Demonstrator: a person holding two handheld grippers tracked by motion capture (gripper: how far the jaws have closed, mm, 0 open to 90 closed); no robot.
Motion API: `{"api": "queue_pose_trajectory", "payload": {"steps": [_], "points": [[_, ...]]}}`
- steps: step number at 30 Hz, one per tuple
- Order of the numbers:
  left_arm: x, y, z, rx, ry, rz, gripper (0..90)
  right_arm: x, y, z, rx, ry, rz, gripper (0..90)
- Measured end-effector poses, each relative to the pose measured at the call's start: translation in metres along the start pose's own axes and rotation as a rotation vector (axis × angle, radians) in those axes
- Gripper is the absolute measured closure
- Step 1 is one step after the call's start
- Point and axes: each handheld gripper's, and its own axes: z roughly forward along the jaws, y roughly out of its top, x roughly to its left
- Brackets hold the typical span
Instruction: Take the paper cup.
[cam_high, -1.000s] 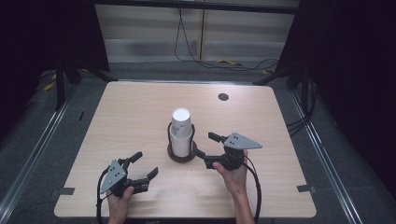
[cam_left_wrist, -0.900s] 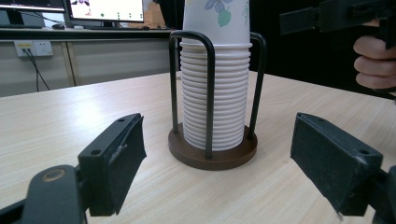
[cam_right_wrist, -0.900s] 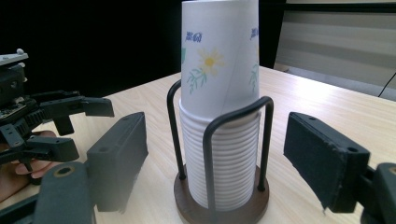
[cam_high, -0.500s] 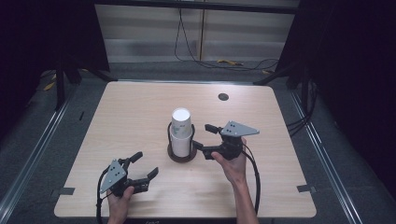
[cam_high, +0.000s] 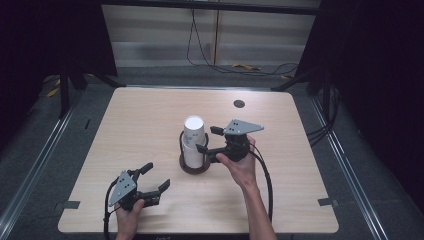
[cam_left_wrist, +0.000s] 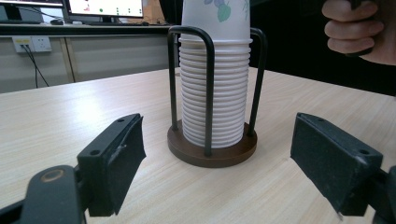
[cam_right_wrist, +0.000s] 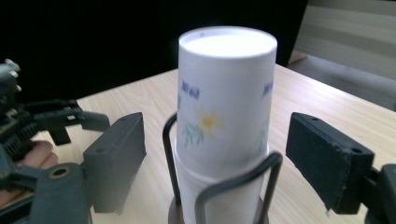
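A stack of paper cups (cam_high: 193, 142) stands upside down in a black wire holder (cam_left_wrist: 210, 88) on a round brown base (cam_left_wrist: 212, 151), near the middle of the tabletop (cam_high: 140, 120). The right gripper (cam_high: 206, 140) is held level at the stack's right side, its jaws spread wide apart; in the right gripper view the top cup (cam_right_wrist: 226, 100), printed with a yellow flower, rises between the two jaws without touching either. The left gripper (cam_high: 156, 178) rests low near the tabletop's front left, well apart from the holder, jaws also wide apart and pointing toward it; in the left gripper view the holder stands beyond the gap between them. A small dark round disc (cam_high: 239, 104) lies farther back on the tabletop.
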Motion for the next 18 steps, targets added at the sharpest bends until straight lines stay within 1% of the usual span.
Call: {"api": "queue_pose_trajectory", "payload": {"steps": [1,3,4,6,7,9,11,13,14,18], "points": [[0.0,0.0,0.0,-0.002,-0.001,-0.003,17.3,-0.001,0.002,0.001,-0.008,0.001,0.0,19.7],[0.0,0.0,0.0,-0.003,0.0,-0.003,17.3,-0.003,0.005,0.002,-0.006,0.002,0.003,19.7],[0.0,0.0,0.0,-0.003,0.0,-0.003,17.3,-0.004,0.006,0.003,-0.003,0.013,0.007,19.7],[0.0,0.0,-0.001,-0.003,-0.001,0.0,17.3,-0.006,0.009,0.006,0.015,0.01,0.002,19.7],[0.0,0.0,-0.001,-0.005,0.002,-0.002,17.3,-0.007,0.01,0.007,0.012,0.017,0.005,20.4],[0.0,0.0,-0.001,-0.004,0.0,-0.002,17.3,-0.009,0.011,0.009,0.013,0.011,0.006,19.4],[0.0,0.0,0.0,-0.004,0.0,-0.003,17.3,-0.009,0.013,0.012,0.028,0.022,0.005,19.2],[0.0,0.0,0.0,-0.003,0.001,-0.004,17.4,-0.009,0.014,0.013,0.028,0.019,0.003,19.3],[0.001,0.0,0.0,-0.001,0.002,-0.002,17.4,-0.009,0.016,0.015,0.027,0.028,0.009,19.7],[0.001,0.0,0.0,0.001,-0.002,0.001,17.4,-0.01,0.022,0.021,0.047,0.037,0.004,19.7]]}}
